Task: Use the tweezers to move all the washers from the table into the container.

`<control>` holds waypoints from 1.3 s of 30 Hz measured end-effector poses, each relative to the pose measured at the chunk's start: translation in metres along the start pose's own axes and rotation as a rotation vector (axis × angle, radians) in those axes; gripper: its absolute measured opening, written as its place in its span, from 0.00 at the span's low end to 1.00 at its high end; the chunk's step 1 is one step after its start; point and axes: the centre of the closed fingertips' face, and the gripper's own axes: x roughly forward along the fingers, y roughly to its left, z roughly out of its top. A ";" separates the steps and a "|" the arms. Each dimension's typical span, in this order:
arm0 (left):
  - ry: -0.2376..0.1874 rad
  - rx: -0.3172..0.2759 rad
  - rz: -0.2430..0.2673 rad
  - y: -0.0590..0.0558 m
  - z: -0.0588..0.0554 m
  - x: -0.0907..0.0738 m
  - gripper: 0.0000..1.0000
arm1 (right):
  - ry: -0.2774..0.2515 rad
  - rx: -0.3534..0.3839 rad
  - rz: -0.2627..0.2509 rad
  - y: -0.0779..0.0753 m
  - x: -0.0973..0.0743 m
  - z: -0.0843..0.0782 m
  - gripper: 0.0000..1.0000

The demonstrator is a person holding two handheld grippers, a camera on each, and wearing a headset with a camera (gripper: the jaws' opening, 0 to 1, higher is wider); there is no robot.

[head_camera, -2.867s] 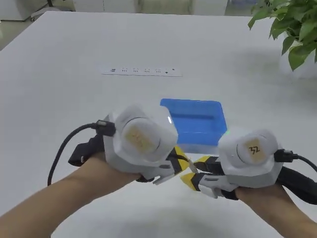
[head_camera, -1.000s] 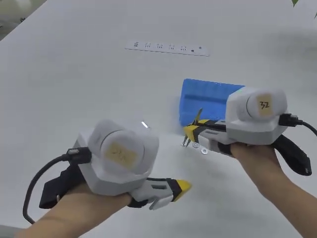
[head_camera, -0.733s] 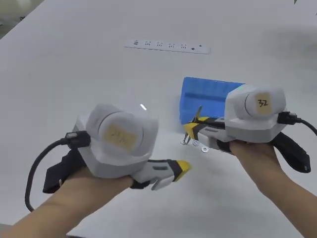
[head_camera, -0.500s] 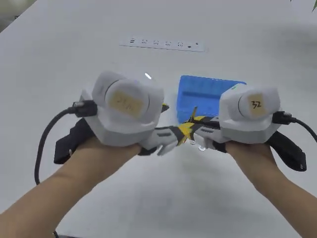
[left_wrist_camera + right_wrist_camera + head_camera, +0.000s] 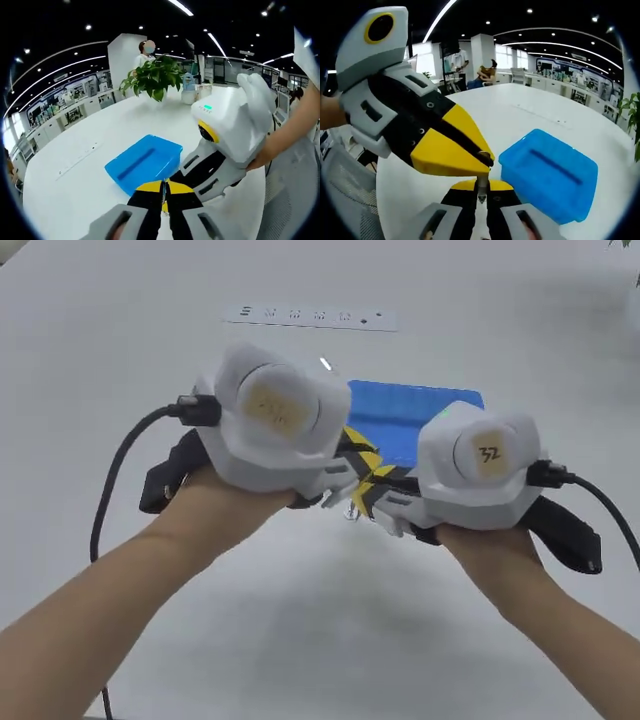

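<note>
Watching the head view, I see both grippers nose to nose over the white table (image 5: 120, 360). The left gripper (image 5: 163, 192) comes in from 9 o'clock and the right gripper (image 5: 480, 187) from 3 o'clock, and their yellow tips meet near the centre. My right claw is clamped on the tweezers (image 5: 481, 196), a thin metal strip pinched between its jaws. My left claw has its jaws pressed together. In the right gripper view its dark tip sits just above the tweezers, though I cannot tell whether they touch. The blue container (image 5: 415, 412) lies on the table at 12 o'clock, just beyond the tips, with a white power strip (image 5: 310, 317) farther off at 11 o'clock.
</note>
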 end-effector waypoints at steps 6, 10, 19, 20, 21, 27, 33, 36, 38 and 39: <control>0.011 0.099 -0.143 -0.007 -0.003 -0.004 0.00 | 0.032 -0.136 0.115 0.008 0.001 -0.003 0.06; 0.049 0.222 -0.245 -0.012 -0.005 -0.006 0.00 | 0.054 -0.232 0.148 0.011 0.002 -0.003 0.06; 0.117 0.292 -0.378 -0.004 -0.010 -0.012 0.00 | 0.056 -0.269 0.174 0.015 0.006 -0.002 0.05; 0.118 0.292 -0.378 -0.005 -0.010 -0.012 0.00 | 0.059 -0.276 0.174 0.015 0.006 -0.002 0.04; 0.120 0.293 -0.376 -0.005 -0.010 -0.012 0.00 | 0.060 -0.283 0.171 0.015 0.006 -0.002 0.04; 0.133 0.293 -0.369 -0.008 -0.010 -0.014 0.00 | 0.065 -0.307 0.170 0.016 0.004 -0.002 0.04; 0.122 0.308 -0.346 -0.007 0.007 -0.022 0.00 | 0.031 -0.317 0.152 0.014 -0.008 0.014 0.03; 0.106 0.321 -0.330 -0.003 0.016 -0.024 0.00 | 0.018 -0.326 0.141 0.011 -0.014 0.024 0.03; 0.094 0.331 -0.322 -0.002 0.023 -0.026 0.00 | 0.007 -0.334 0.135 0.009 -0.017 0.030 0.03; 0.087 0.336 -0.316 -0.001 0.028 -0.027 0.00 | 0.001 -0.336 0.131 0.008 -0.020 0.034 0.03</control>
